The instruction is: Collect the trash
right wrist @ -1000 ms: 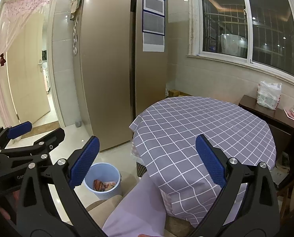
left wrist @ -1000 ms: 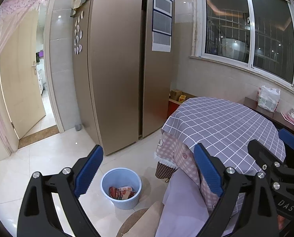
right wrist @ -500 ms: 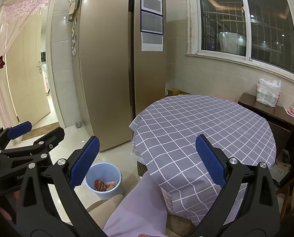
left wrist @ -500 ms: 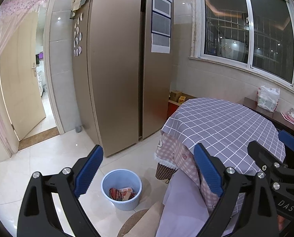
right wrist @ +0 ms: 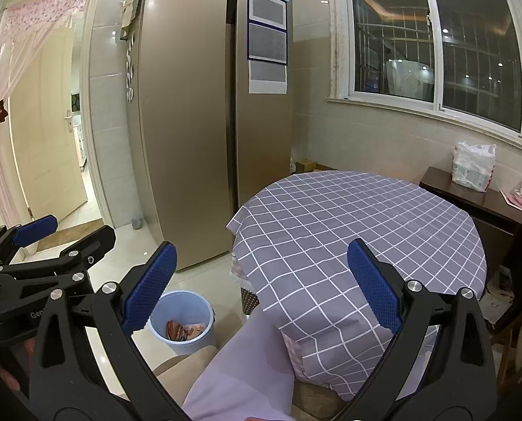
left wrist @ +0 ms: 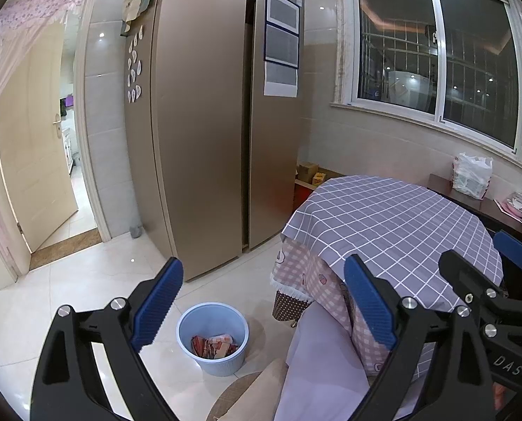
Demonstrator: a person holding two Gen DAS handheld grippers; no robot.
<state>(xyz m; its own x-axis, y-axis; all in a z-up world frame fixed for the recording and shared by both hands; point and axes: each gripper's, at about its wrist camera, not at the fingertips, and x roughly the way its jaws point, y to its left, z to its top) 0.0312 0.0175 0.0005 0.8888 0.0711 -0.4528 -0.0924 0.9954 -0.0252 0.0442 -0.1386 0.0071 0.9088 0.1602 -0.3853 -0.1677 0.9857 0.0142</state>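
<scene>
below, trash (left wrist: 213,345) sits in the bin (left wrist: 212,338) between the wide-open, empty left tongs (left wrist: 261,301).

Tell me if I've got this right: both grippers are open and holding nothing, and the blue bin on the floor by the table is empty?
Not quite. The blue bin is not empty: the left wrist view shows wrappers lying inside. The rest holds: the left gripper and right gripper are open, holding nothing.
</scene>
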